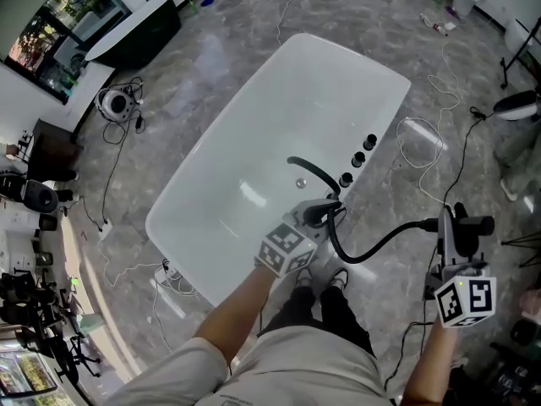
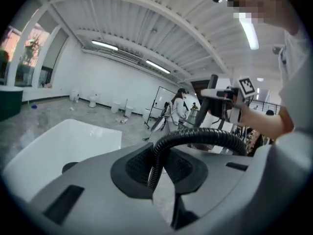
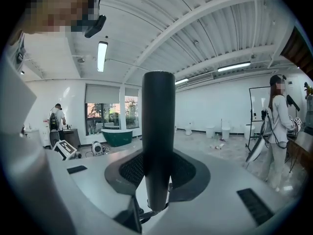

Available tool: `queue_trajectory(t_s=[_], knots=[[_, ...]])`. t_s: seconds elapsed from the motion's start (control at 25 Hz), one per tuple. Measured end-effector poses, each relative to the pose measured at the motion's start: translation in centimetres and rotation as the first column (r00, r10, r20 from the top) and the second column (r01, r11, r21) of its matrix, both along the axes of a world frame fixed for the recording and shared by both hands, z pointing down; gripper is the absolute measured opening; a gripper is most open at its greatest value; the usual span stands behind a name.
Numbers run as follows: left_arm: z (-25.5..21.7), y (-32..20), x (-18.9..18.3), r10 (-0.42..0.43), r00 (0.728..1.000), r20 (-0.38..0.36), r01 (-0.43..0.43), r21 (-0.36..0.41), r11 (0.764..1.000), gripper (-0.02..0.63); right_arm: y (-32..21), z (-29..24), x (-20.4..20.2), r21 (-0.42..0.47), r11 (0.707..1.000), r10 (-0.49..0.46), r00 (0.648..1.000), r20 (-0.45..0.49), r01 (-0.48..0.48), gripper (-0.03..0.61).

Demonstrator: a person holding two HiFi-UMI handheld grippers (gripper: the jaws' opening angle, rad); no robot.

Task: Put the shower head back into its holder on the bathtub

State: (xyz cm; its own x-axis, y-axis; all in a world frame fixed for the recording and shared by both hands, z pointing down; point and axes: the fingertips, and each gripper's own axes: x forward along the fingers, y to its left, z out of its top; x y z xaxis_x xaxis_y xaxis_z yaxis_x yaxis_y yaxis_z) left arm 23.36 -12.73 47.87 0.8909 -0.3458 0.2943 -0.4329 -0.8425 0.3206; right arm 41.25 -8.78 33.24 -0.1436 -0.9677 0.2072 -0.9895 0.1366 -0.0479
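Keeping the hose (image 1: 380, 242) tame, I guess: left gripper (image 1: 319, 214) jaws pinch it at the bathtub (image 1: 254, 142) rim, right gripper (image 1: 454, 227) jaws clamp the shower head (image 3: 158, 131) beside it.

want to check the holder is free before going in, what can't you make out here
The holder: head view, left gripper covers part of the bathtub rim; the rim fittings are too small to tell apart.
The hose, tub end: head view, hidden behind the left gripper.
The shower head, hose joint: right gripper view, under the right gripper.
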Motion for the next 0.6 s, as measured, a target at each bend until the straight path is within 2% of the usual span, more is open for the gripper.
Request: queue_trajectory(t_s=[0.04, 0.12, 0.24, 0.48, 0.6], knots=[[0.4, -0.1, -0.1, -0.003, 1.000, 0.027, 0.003, 0.034, 0.999, 0.054, 0.0, 0.1, -0.3, -0.006, 1.000, -0.003, 1.000, -0.003, 0.002, 0.123], [0.4, -0.4, -0.8, -0.034, 0.999, 0.029, 0.032, 0.074, 0.997, 0.054, 0.2, 0.2, -0.7, -0.009, 1.000, -0.004, 1.000, -0.002, 0.004, 0.123], [0.8, -1.2, -1.7, -0.088, 0.996, -0.008, 0.089, 0.069, 0.994, 0.054, 0.3, -0.1, -0.8, -0.002, 1.000, -0.001, 1.000, 0.006, 0.001, 0.123], [5.1, -1.5, -1.0, -0.103, 0.992, 0.067, 0.098, 0.062, 0.993, 0.054, 0.4, -0.3, -1.6, -0.001, 1.000, -0.018, 1.000, -0.016, 0.018, 0.123], [3.8, -2.5, -1.2, -0.130, 0.991, 0.021, 0.128, 0.070, 0.989, 0.054, 0.3, -2.5, -0.7, 0.041, 0.999, 0.014, 1.000, -0.007, -0.014, 0.121]])
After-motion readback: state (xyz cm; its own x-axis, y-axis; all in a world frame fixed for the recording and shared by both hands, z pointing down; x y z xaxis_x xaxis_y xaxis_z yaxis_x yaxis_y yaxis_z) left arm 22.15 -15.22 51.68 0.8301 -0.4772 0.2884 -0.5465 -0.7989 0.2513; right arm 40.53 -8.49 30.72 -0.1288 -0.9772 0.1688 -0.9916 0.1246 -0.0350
